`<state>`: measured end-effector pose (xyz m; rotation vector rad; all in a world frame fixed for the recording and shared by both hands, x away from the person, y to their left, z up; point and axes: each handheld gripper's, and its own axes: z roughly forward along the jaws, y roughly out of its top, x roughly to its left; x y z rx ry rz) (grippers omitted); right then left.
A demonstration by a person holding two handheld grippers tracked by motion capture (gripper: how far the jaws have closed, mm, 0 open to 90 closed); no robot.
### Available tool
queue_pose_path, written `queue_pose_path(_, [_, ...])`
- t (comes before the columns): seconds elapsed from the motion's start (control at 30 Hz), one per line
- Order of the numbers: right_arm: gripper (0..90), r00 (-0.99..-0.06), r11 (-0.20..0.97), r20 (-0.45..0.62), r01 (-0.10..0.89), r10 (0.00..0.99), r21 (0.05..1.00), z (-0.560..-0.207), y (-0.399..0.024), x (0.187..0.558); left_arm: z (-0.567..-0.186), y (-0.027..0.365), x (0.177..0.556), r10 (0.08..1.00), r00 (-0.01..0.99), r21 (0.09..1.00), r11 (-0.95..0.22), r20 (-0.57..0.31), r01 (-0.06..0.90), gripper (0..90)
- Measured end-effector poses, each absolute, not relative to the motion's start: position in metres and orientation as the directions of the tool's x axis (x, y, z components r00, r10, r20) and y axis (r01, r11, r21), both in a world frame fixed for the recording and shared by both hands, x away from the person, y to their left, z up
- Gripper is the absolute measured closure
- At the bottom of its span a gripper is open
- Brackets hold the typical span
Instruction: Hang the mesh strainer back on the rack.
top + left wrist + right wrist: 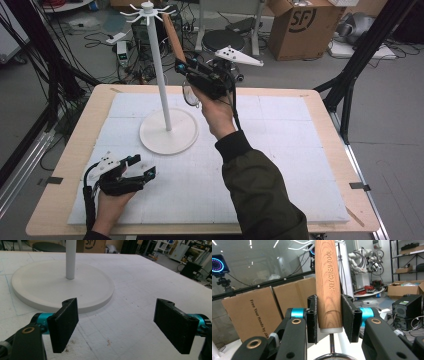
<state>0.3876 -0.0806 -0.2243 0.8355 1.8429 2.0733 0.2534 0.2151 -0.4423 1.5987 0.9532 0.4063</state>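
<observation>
Right gripper (186, 70) up near top of white stand (161, 75), jaws clamped on wooden handle (328, 287) of kitchen utensil (172, 37). Handle points up toward hooks (148, 11) at top of pole, metal end hangs below jaws, looks like strainer or ladle, can't tell which. Handle reads "KITCHEN TOOL". Stand base (62, 287) sits on white mat (280, 165). Left gripper (141, 167) rests low on mat near front left, just short of base, jaws wide apart, nothing between them.
</observation>
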Motion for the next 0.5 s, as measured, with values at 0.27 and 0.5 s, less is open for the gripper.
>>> queue_pose_path(0.27, [68.6, -0.796, -0.154, 0.253, 0.201, 0.55, 0.967, -0.225, -0.071, 0.397, -0.442, 0.216, 0.253, 0.759, 0.607, 0.935, 0.004, -0.234, 0.355, 20.5])
queue_pose_path(0.5, [68.6, -0.795, -0.14, 0.25, 0.207, 0.552, 0.968, -0.229, -0.066, 0.399, -0.442, 0.216, 0.253, 0.758, 0.608, 0.935, 0.005, -0.235, 0.355, 20.5])
